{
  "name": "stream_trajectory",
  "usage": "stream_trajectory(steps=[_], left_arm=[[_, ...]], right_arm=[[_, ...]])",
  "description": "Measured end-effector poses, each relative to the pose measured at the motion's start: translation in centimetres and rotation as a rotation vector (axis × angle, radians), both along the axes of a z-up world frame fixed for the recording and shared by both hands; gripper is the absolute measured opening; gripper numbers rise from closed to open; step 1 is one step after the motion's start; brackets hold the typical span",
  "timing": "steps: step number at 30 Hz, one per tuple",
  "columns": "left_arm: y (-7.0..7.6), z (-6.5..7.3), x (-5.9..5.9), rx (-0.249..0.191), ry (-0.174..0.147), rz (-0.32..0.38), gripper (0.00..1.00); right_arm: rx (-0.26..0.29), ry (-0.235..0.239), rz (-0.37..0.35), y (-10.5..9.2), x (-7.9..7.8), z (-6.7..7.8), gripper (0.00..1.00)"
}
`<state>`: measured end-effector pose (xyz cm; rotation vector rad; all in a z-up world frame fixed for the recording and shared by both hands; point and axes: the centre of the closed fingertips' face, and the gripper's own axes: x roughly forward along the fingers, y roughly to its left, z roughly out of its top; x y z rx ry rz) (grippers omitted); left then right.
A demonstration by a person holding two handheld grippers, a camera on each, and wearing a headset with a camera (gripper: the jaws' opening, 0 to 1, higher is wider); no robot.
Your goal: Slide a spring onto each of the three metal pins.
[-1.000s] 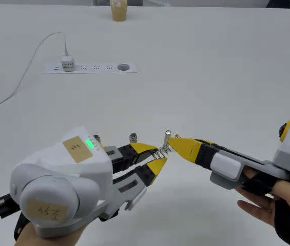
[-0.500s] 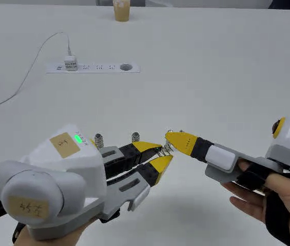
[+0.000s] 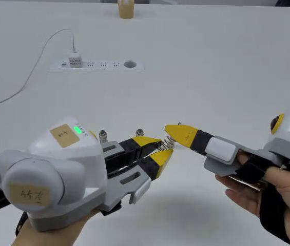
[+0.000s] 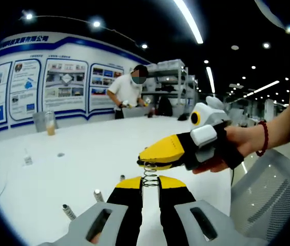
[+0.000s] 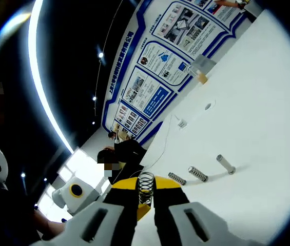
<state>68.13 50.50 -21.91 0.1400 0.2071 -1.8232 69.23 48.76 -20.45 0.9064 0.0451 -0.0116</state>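
The right gripper (image 3: 171, 129) is pinched shut on one end of a spring (image 3: 168, 142) — the left gripper (image 4: 150, 183) pinches the other end, up off the tabletop (image 3: 211, 77). Nearby, two metal pins (image 5: 198, 174) wear springs (image 5: 177, 178) — one pin (image 5: 226, 164) is bare.

1. A large, open indoor hall, part lab and part showroom rather than a home.
2. A broad white table (image 3: 227, 61) fills the foreground. On it lies a power strip (image 3: 97, 65) with a charger (image 3: 75, 60) and its cable (image 3: 32, 72), and a cup (image 3: 126, 8) stands at the far edge.
3. Behind the table, a long wall carries blue-trimmed boards (image 4: 57, 84) of text and pictures, as at an exhibition.
4. The dark ceiling has long strip lights (image 4: 188, 20) and small spotlights (image 4: 96, 23).
5. Tall shelves (image 4: 171, 77) stand at the back.
6. A person (image 4: 127, 92) stands working at the table's far end.
7. A grey mesh chair (image 4: 268, 189) sits beside the table.
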Motion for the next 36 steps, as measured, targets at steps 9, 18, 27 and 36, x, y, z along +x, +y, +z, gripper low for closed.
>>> stream_trajectory(steps=[9, 18, 27, 36], left_arm=[[0.3, -1.0, 0.4, 0.049, -0.007, 0.01, 0.15], [1.1, -2.4, 1.7, 0.107, -0.071, 0.052, 0.27], [1.9, -3.3, 3.1, 0.146, -0.092, 0.107, 0.35], [2.8, -4.0, 5.0, 0.178, -0.094, 0.172, 0.42]], right_arm=[[-0.083, 0.028, -0.002, -0.1, 0.2, -0.3, 0.11], [-0.24, 0.068, -0.019, -1.1, 0.2, -0.2, 0.12], [-0.355, 0.084, -0.036, -2.4, 0.5, 0.2, 0.12], [-0.454, 0.101, -0.055, -4.0, 0.9, 0.4, 0.12]])
